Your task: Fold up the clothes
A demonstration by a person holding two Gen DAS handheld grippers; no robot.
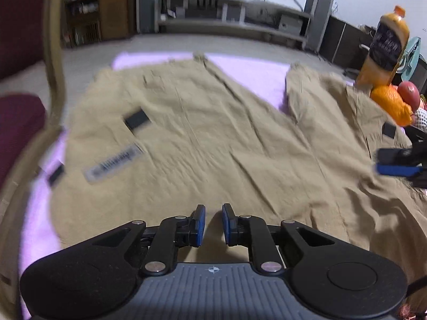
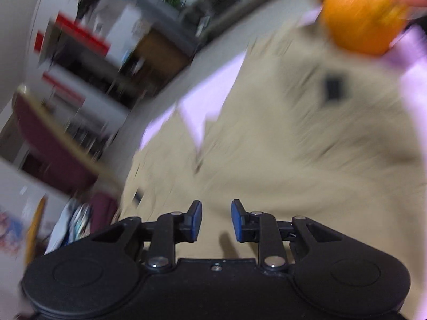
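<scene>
khaki trousers (image 1: pixel 202 138) lie flat on the lilac bench (image 1: pixel 248 69), legs running lengthwise away from the released, empty left tongs (image 1: pixel 213 222) and right tongs (image 2: pixel 216 220).

Left tool (image 1: pixel 213 222) parted, empty, above spread tan trousers (image 1: pixel 202 138).

Khaki trousers (image 1: pixel 202 138); lilac cloth (image 1: pixel 248 69); orange fruit (image 2: pixel 363 18).
</scene>
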